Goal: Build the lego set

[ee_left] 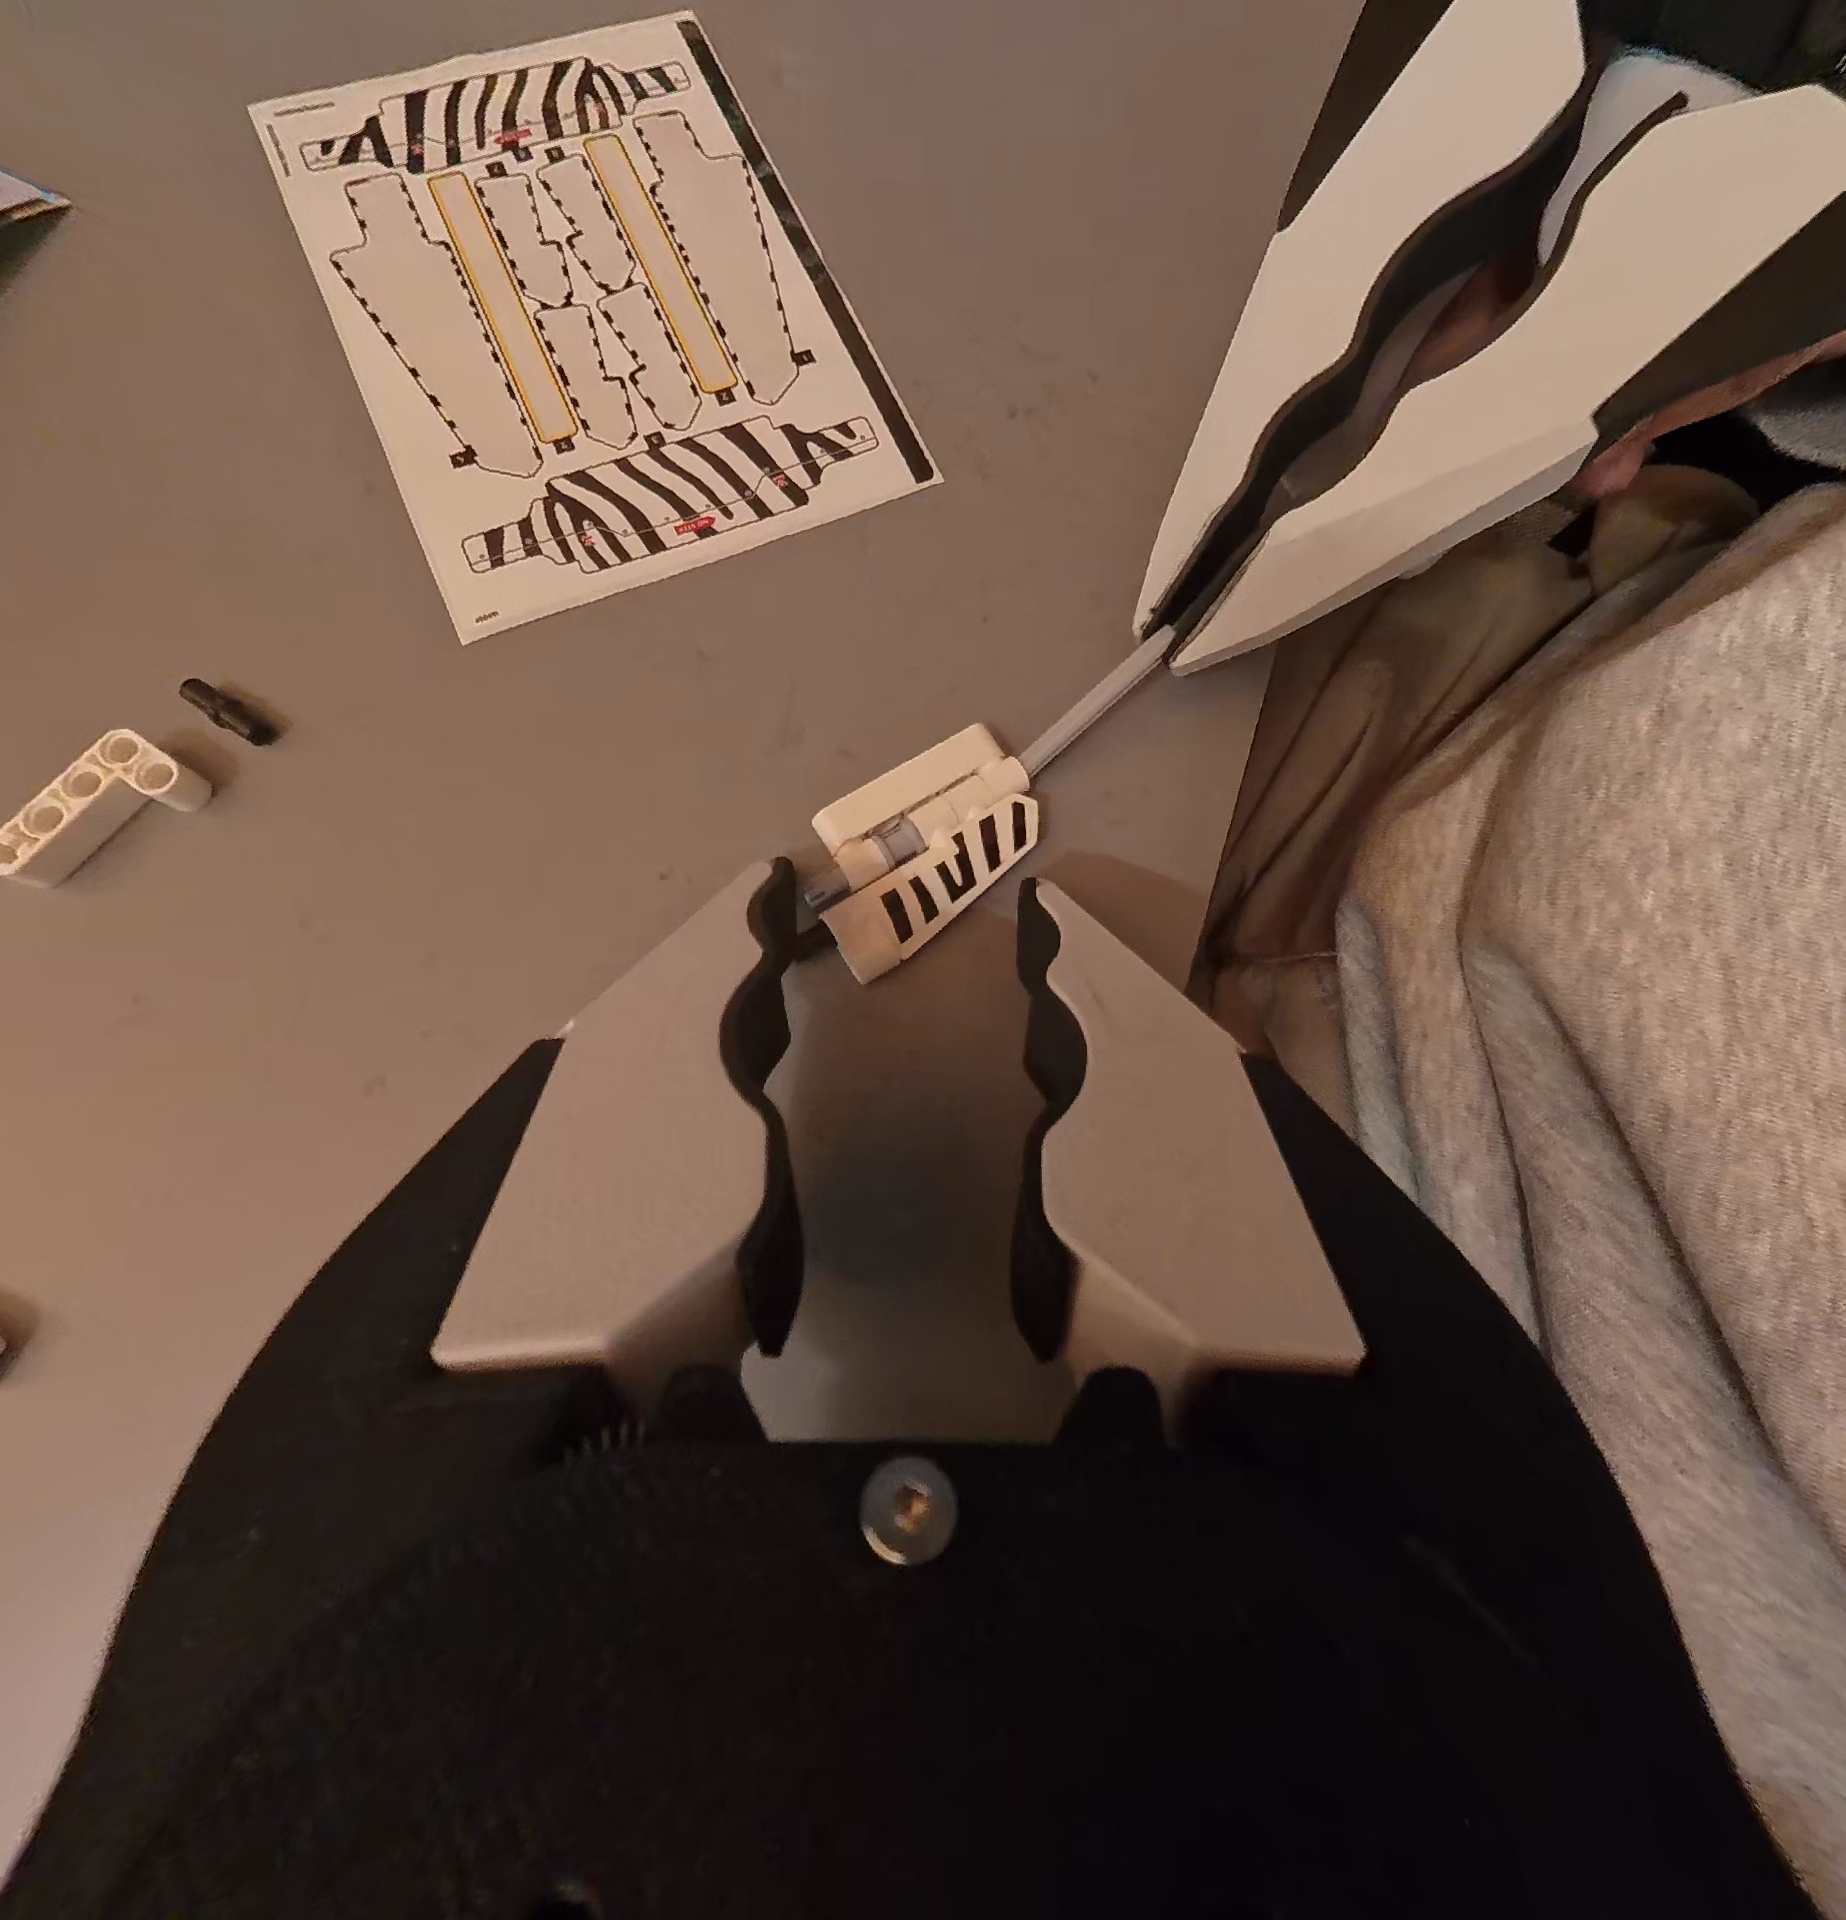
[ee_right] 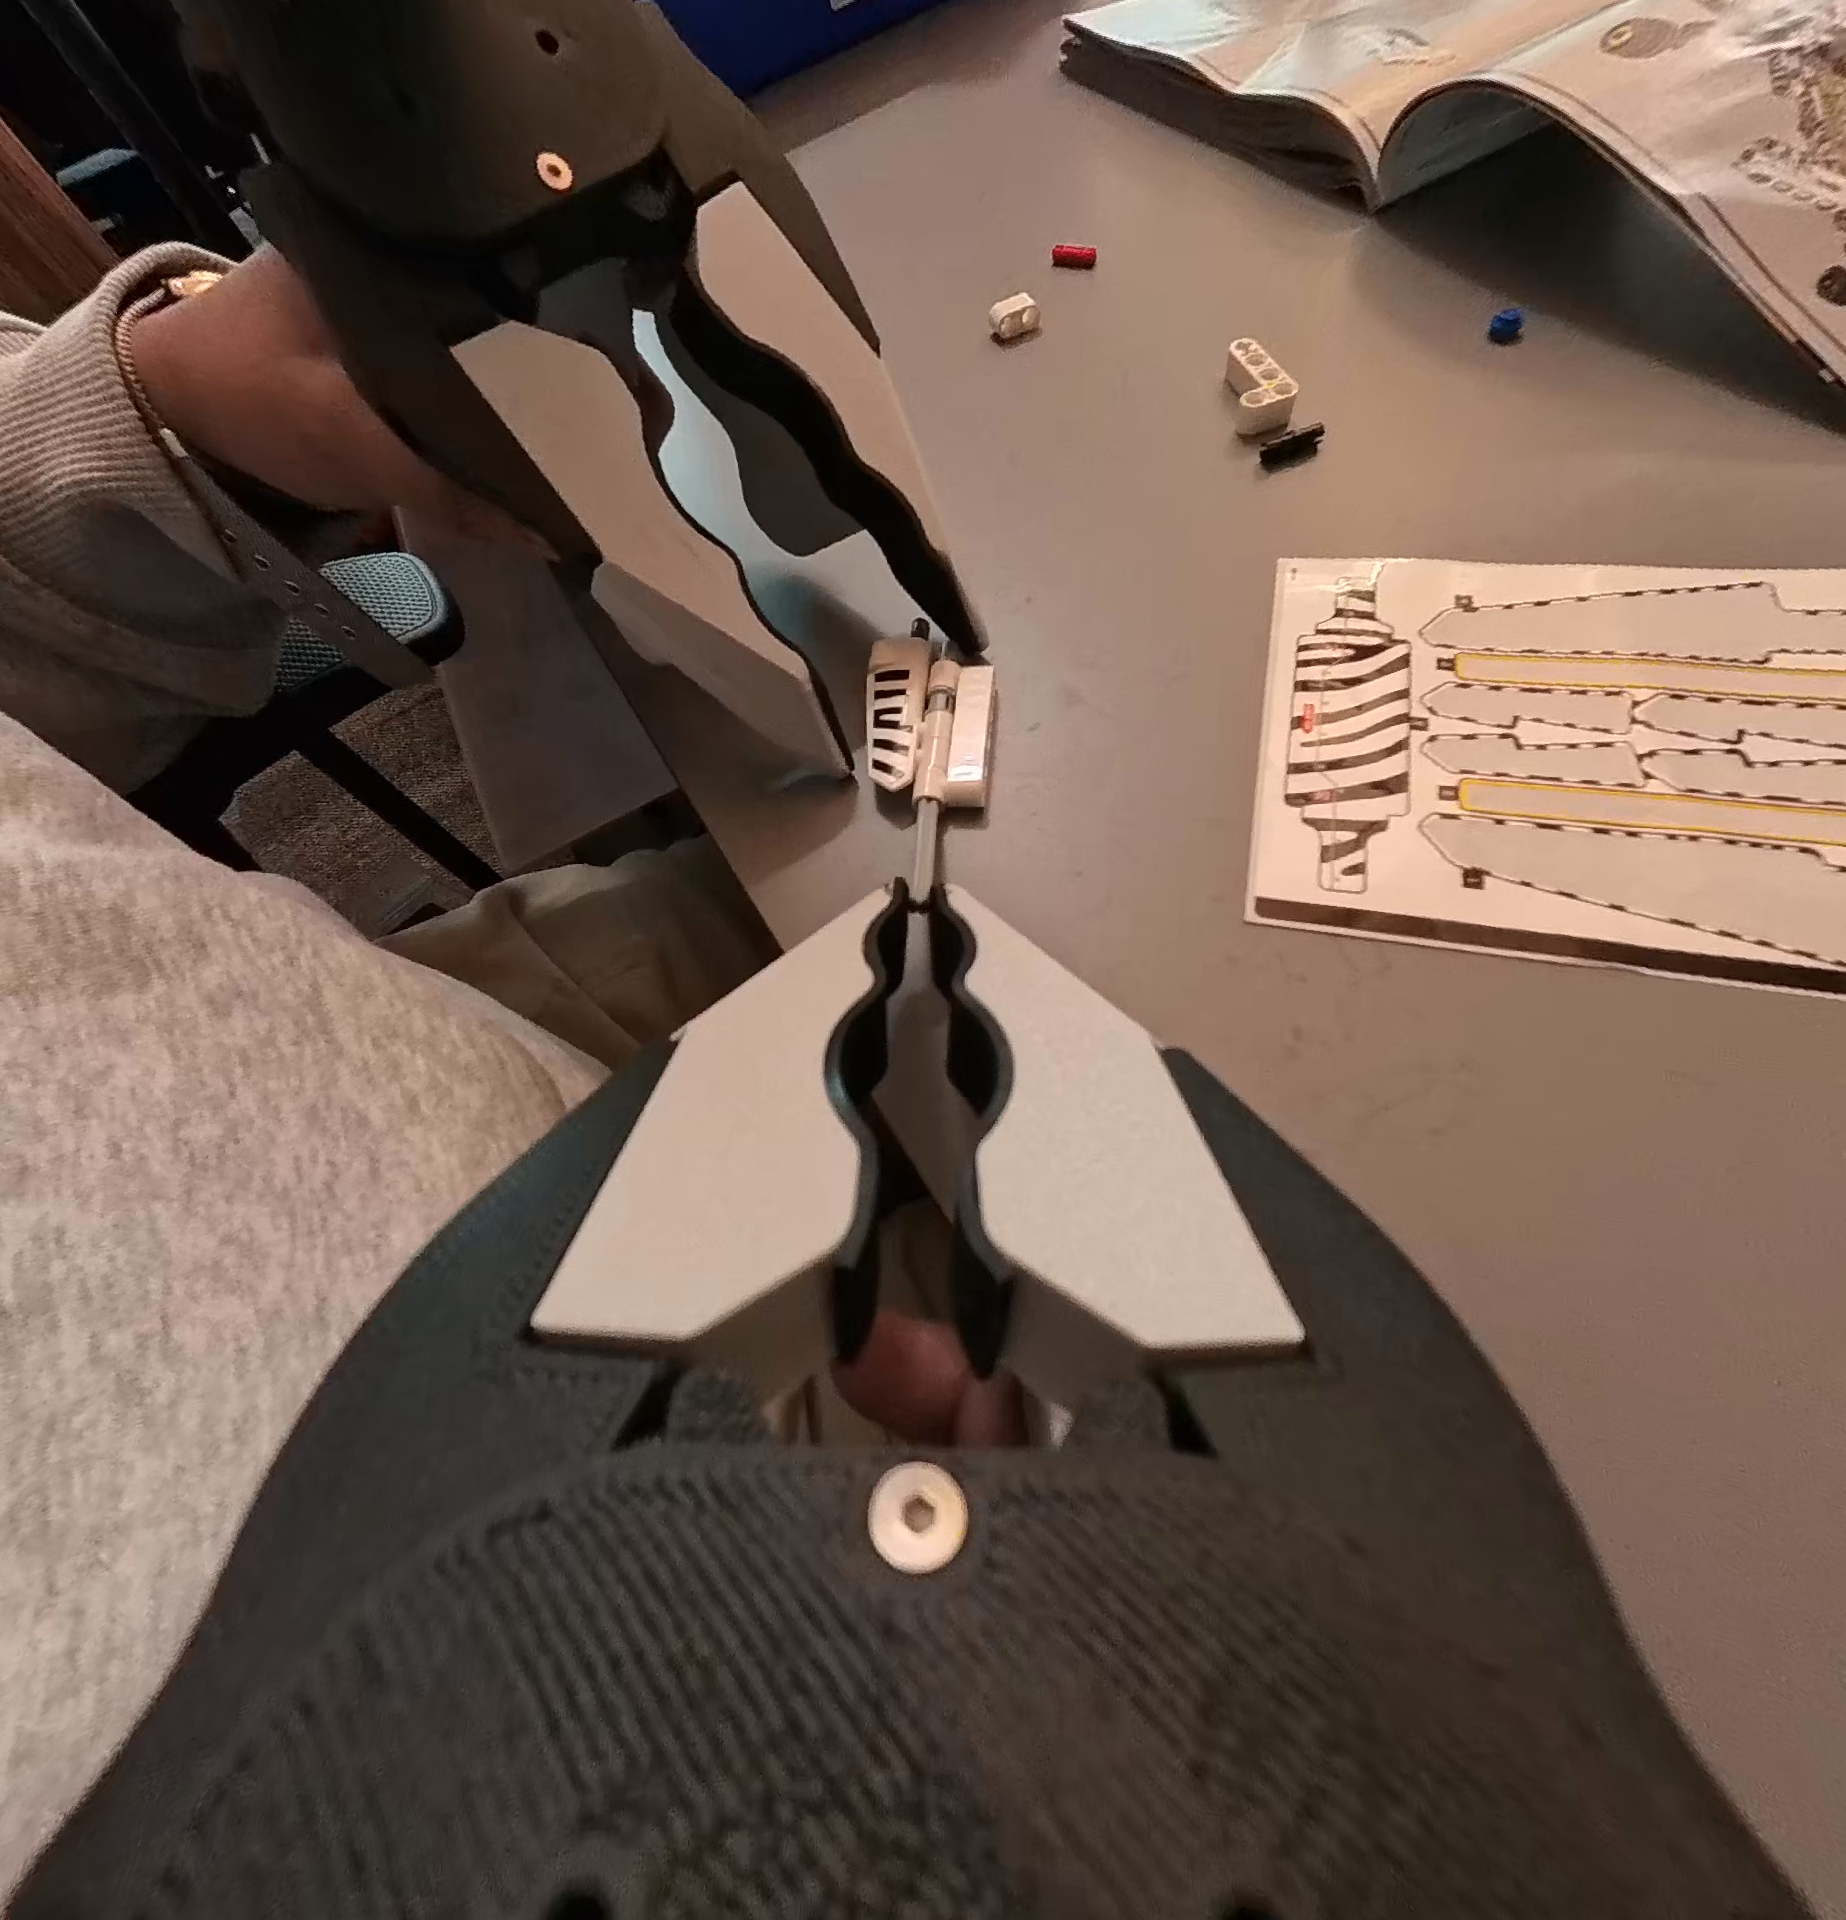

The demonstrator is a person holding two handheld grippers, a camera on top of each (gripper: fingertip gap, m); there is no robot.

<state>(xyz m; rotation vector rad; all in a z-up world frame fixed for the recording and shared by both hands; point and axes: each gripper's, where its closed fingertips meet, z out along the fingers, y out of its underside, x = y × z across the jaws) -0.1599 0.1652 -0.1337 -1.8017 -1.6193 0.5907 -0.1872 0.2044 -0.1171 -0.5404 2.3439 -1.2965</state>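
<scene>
On a grey table: one sticker sheet, one open instruction booklet, two loose white beams, one black pin, one red piece, one blue piece, and one striped white assembly on a grey axle.

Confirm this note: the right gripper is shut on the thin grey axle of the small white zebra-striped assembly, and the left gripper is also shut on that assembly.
Not quite. The right gripper is shut on the thin grey axle of the small white zebra-striped assembly, but the left gripper is open: the left wrist view shows its jaws spread wide, with only one fingertip at the assembly's end.
</scene>
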